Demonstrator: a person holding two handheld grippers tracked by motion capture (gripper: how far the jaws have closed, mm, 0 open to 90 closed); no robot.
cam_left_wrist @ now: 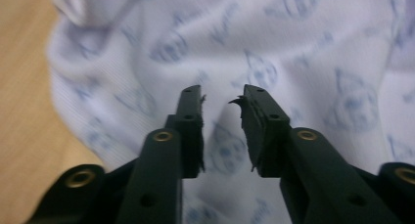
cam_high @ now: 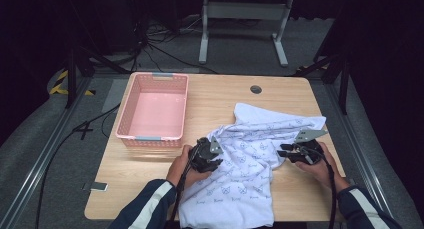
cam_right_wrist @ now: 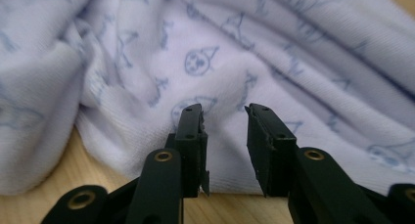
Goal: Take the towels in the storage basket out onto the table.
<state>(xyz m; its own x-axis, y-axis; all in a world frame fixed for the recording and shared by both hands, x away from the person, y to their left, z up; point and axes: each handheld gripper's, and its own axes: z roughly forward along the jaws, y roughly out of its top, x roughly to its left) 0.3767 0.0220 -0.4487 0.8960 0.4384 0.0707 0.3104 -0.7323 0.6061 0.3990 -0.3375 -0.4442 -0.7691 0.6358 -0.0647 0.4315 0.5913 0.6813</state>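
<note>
A white garment [cam_high: 250, 159] with a small blue print lies rumpled across the right half of the wooden table [cam_high: 215, 96]. My left gripper [cam_high: 212, 161] rests at the garment's left edge, jaws open, with cloth [cam_left_wrist: 225, 53] under and between them. At the garment's right side my right gripper [cam_high: 284, 151] points left, also open. In the right gripper view a folded edge of the cloth [cam_right_wrist: 205, 62] lies just past the open jaws [cam_right_wrist: 224, 111], with bare table beneath.
An empty pink plastic basket [cam_high: 155, 111] stands at the table's back left. A round cable hole [cam_high: 256, 89] sits near the far edge. Dark floor, cables and a metal stand lie beyond the table.
</note>
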